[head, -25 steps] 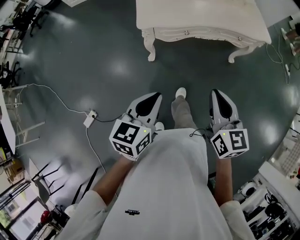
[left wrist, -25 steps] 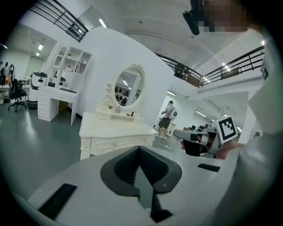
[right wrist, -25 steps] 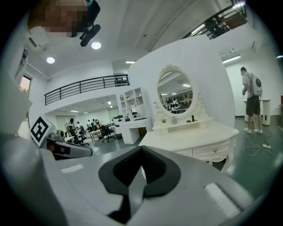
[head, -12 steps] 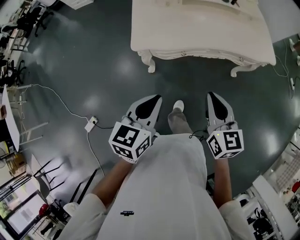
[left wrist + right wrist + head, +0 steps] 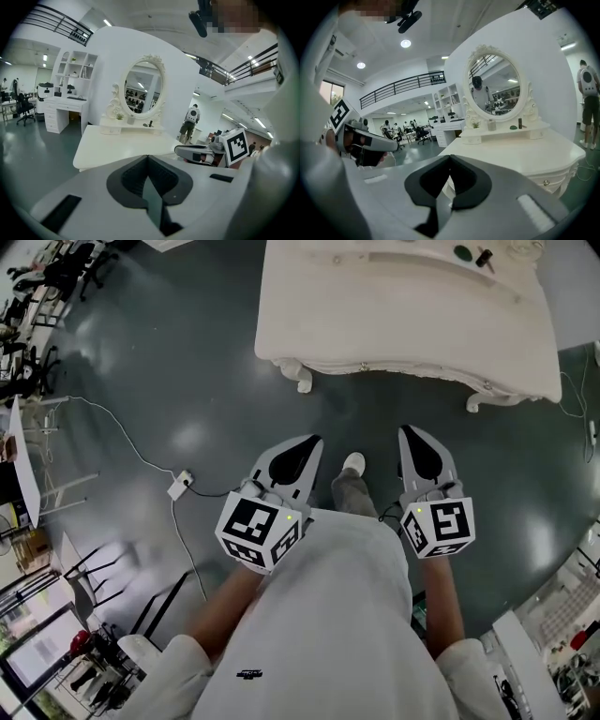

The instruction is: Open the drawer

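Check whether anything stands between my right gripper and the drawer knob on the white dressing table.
Nothing visible does. Only bare grey floor lies between the right gripper, jaws shut and empty, and the front of the dressing table, where the drawer knob shows unobstructed.

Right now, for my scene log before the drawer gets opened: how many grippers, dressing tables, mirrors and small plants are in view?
Grippers: 2 (left gripper, right gripper)
Dressing table: 1
Oval mirror: 1
Small plant: 1
Total: 5
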Motion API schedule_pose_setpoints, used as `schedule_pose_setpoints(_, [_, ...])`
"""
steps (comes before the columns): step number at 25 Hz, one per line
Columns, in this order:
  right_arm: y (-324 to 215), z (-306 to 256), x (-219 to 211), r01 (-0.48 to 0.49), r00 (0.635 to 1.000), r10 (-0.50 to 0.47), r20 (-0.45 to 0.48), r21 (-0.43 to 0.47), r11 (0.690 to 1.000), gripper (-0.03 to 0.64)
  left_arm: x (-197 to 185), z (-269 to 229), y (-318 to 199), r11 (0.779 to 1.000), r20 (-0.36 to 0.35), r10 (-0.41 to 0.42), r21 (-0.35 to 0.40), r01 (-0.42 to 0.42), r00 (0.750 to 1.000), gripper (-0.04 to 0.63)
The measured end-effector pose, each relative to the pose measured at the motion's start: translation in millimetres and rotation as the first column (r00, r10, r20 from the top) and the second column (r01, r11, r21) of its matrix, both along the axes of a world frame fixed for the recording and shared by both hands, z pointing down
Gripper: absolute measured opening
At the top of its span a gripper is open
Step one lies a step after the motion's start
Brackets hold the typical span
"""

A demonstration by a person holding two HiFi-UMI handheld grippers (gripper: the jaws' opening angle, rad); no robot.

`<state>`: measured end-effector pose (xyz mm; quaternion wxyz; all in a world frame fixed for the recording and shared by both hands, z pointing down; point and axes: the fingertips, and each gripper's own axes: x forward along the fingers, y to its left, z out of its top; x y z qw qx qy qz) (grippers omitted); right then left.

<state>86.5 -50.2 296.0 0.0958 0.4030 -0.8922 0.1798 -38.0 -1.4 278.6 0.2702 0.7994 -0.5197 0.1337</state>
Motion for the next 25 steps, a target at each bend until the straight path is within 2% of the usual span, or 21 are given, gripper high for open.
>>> schedule_pose_setpoints(8, [-21.4, 7.9, -3.6, -0.009, 1.000, 0.009, -0.020, 0.005, 1.000, 0.011, 8.2, 11.7, -18.8, 1.000, 0.007, 0.016, -0.005, -0.016, 1.000, 0.009])
schedule_pose_setpoints(14, [-25.8, 24.9, -5.9, -0.026, 0.999, 0.025, -0.033, -0.043, 0.999, 0.011, 11.2, 23.2, -25.1, 0.999, -0.025, 0.020, -0.044, -0.021, 0.999, 0.009])
schedule_pose_setpoints(25, [-45.2, 59.8, -20.8, -0.032, 0.999, 0.030, -0.031, -0.073, 0.997, 0.011, 6.5, 58.3, -33.2, 0.996, -0.025, 0.016, -0.083, -0.018, 1.000, 0.009])
